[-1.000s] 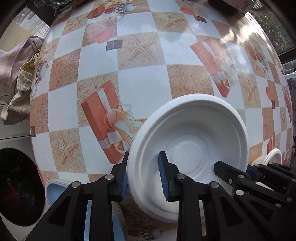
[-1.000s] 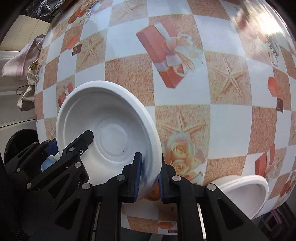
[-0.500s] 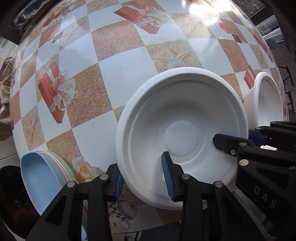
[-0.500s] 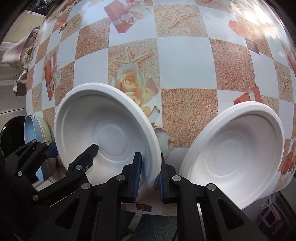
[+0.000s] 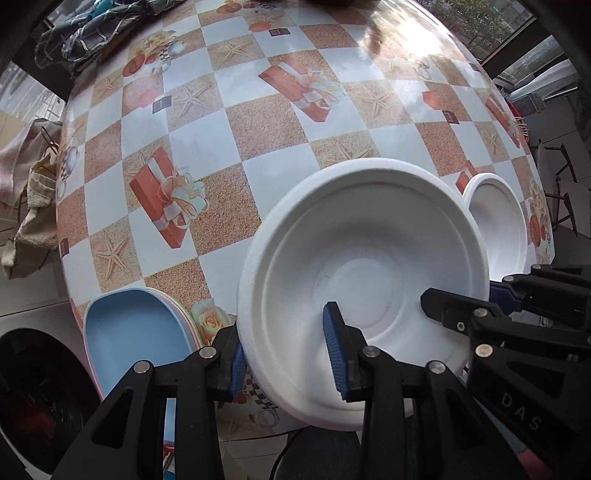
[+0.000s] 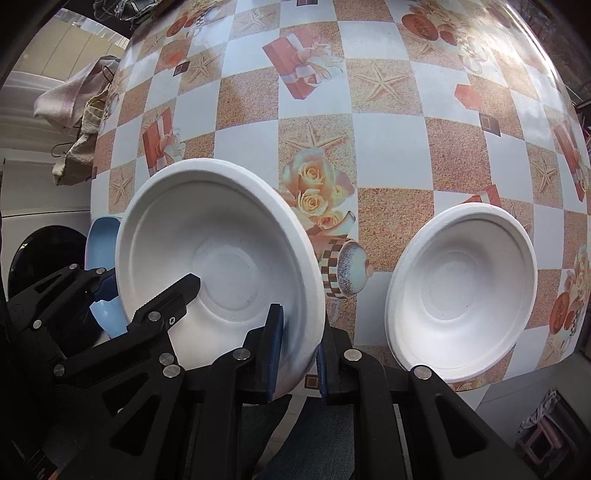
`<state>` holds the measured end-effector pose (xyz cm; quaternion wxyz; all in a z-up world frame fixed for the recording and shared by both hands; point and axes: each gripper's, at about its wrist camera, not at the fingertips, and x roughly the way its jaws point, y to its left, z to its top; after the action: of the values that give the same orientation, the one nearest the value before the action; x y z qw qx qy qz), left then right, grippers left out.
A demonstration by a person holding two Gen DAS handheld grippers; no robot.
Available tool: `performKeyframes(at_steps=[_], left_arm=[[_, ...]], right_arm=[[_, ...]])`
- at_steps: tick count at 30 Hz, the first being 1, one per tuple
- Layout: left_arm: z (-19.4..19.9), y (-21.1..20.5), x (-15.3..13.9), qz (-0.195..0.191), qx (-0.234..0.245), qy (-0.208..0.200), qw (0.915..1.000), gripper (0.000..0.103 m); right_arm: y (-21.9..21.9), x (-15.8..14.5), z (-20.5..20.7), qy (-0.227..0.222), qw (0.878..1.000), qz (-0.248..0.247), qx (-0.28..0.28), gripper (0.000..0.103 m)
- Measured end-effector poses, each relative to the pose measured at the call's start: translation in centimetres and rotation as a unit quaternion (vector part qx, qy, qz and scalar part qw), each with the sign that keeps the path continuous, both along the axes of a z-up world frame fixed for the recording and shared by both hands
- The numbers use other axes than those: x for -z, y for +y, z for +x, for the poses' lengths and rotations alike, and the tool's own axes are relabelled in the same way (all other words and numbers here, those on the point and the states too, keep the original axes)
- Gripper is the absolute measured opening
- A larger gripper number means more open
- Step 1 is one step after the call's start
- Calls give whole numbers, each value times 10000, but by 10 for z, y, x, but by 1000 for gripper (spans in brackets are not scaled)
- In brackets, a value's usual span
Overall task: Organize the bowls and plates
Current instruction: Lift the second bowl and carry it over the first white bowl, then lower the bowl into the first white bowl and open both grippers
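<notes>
A white foam bowl (image 5: 362, 273) (image 6: 221, 258) hangs tilted above the near edge of the checkered table (image 5: 258, 110). My right gripper (image 6: 299, 354) (image 5: 463, 295) is shut on the bowl's right rim. My left gripper (image 5: 284, 362) (image 6: 147, 284) straddles the left rim, one pad outside and one inside. Its jaws stand apart and I see no squeeze. A second white bowl (image 6: 461, 291) (image 5: 495, 225) rests on the table to the right. A stack of plates with a blue one on top (image 5: 136, 332) (image 6: 101, 236) lies at the table's near left edge.
Crumpled cloths (image 5: 29, 177) hang off the table's left side, and dark fabric (image 5: 92, 29) lies at its far left corner. A washing machine door (image 5: 33, 398) shows below left. Chairs (image 5: 561, 184) stand beyond the right edge.
Both grippers have risen and drawn back toward the near edge with the bowl between them. The left gripper's jaws have widened around the rim. The second bowl and the blue plate show more fully.
</notes>
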<state>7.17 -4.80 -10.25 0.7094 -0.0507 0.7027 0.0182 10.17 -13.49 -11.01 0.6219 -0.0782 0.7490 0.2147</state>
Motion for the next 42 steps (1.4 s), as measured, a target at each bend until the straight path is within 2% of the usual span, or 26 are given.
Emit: performKeyframes(at_steps=[5, 10, 16, 19, 30, 35, 42], left_arm=[[-5, -34, -29, 30, 387, -241, 9990, 39], [3, -54, -46, 115, 804, -416, 9958, 39], [13, -72, -53, 133, 1215, -572, 9909, 40], [17, -85, -57, 157, 1461, -642, 9871, 40], [33, -141, -61, 104, 2331, -712, 9698, 41], [35, -165, -52, 109, 2636, -605, 9627, 44], [45, -182, -37, 27, 2695, -407, 9621, 44]], right_arm=[[-13, -16, -11, -91, 9992, 141, 358, 18], [-33, -33, -15, -262, 9971, 197, 692, 18], [-49, -46, -15, -448, 9934, 265, 1023, 18], [-71, -53, -12, -496, 9907, 276, 1236, 18], [-130, -67, -8, -673, 9744, 300, 2124, 18], [-155, -58, -15, -495, 9671, 257, 2483, 18], [-174, -43, -14, -253, 9626, 154, 2692, 18]])
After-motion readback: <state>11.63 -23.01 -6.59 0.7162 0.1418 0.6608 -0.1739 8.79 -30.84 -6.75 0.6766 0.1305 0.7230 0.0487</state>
